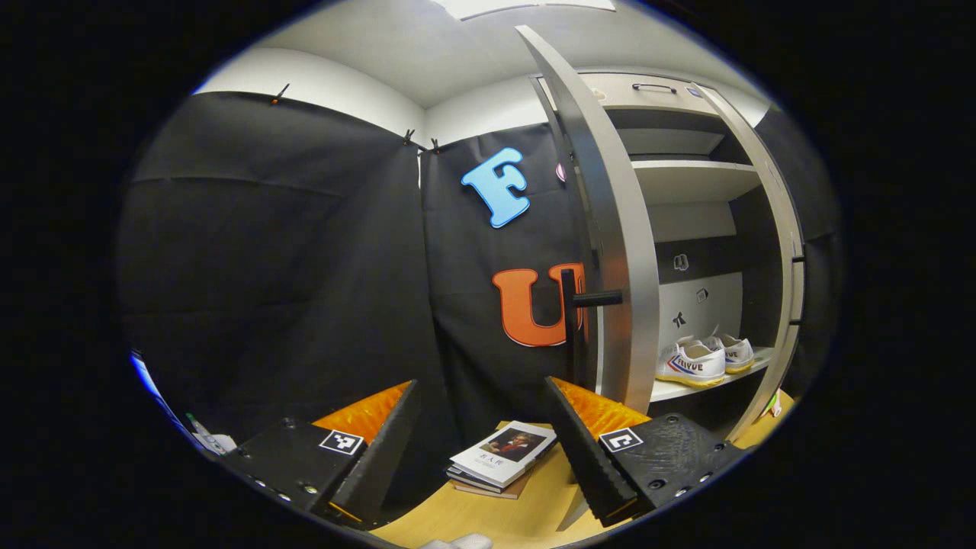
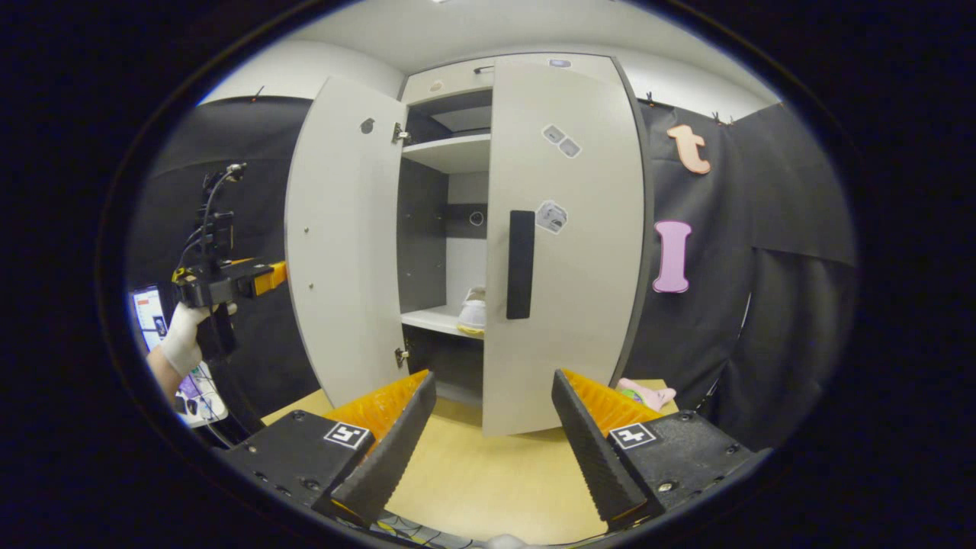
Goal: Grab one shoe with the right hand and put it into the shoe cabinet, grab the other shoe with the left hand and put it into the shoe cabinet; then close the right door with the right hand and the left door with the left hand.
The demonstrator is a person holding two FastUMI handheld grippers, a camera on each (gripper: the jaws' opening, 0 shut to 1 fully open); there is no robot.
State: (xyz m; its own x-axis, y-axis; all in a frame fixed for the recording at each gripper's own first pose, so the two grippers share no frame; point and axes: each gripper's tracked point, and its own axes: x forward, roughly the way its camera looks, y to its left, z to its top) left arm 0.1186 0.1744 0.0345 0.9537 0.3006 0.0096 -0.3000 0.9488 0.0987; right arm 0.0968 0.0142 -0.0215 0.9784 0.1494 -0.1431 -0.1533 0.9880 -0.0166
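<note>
White canvas shoes (image 1: pixel 705 358) sit side by side on a lower shelf (image 1: pixel 671 389) inside the shoe cabinet (image 1: pixel 686 183) in the left gripper view, so the stowing part of the task looks done. The left hand-held gripper (image 1: pixel 482 450) is released, its jaws spread and holding nothing, above a pale wooden bench (image 1: pixel 526 511) where a small stack of books (image 1: pixel 502 456) lies. It is aimed at the near edge of the left door (image 1: pixel 610 229), which stands swung out toward the camera with its dark bar handle (image 1: pixel 591 299) close ahead; this placement suggests the door is about to be pushed shut. Open room lies to the left of the door edge. In the right gripper view, the right hand-held gripper (image 2: pixel 492 442) is also released and empty, held back over the bench (image 2: pixel 488 488). The right door (image 2: pixel 564 244) appears closed or nearly so, though the fisheye bend makes this hard to judge, and its dark handle (image 2: pixel 520 264) faces the camera. The left door (image 2: pixel 343 259) hangs wide open, with one shoe (image 2: pixel 473 311) visible through the gap. Farther left, a gloved hand (image 2: pixel 183 335) holds the other gripper beside that door's outer edge, with clear space to swing it.
</note>
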